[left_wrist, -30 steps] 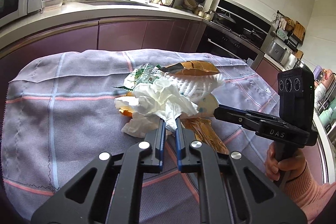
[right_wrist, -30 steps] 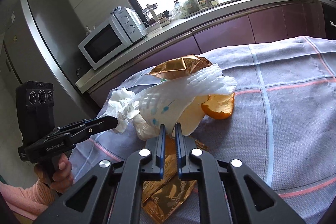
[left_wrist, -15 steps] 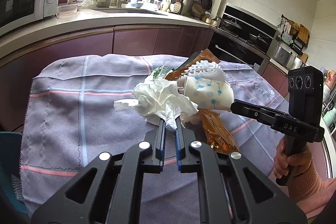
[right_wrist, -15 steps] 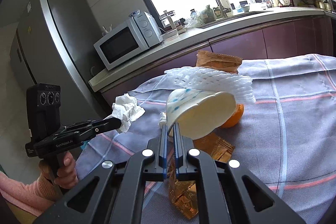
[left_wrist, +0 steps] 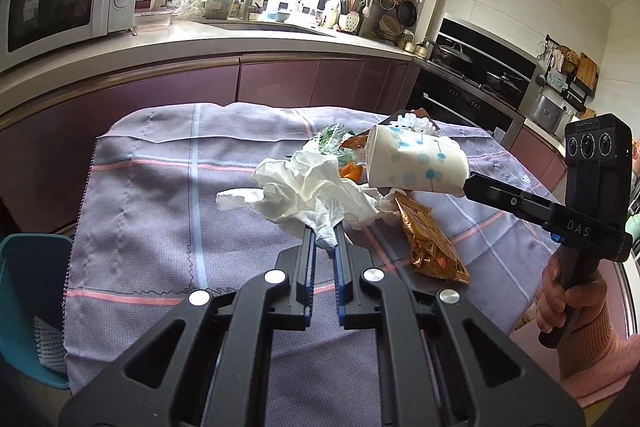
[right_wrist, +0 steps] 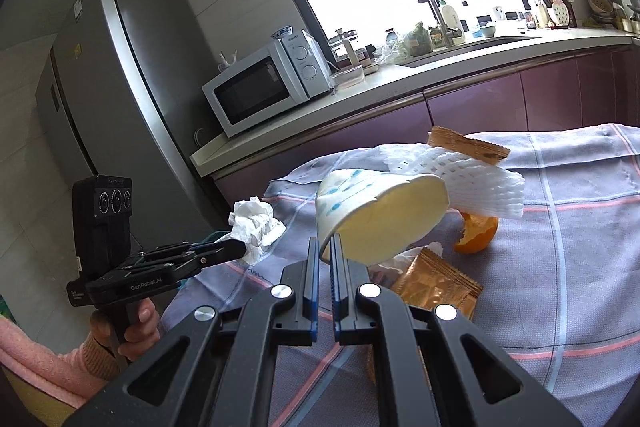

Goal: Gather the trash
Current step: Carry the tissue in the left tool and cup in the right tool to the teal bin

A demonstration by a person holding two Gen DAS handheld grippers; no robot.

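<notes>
My left gripper is shut on a crumpled white tissue, held above the checked cloth; the same tissue hangs at its tip in the right wrist view. My right gripper is shut on the rim of a white paper cup with blue dots, lifted and tipped on its side. In the left wrist view that cup hangs off the right gripper's fingers. Left on the table are a gold wrapper, orange peel, white foam netting and a green wrapper.
A grey-purple checked cloth covers the table. A teal bin stands at the table's left edge, with white netting inside. Behind are a worktop with a microwave, a fridge, and a stove at the right.
Both grippers have lifted and drawn back from the pile. The tissue came up with the left one; the cup rose off the table with the right one and tipped onto its side.
</notes>
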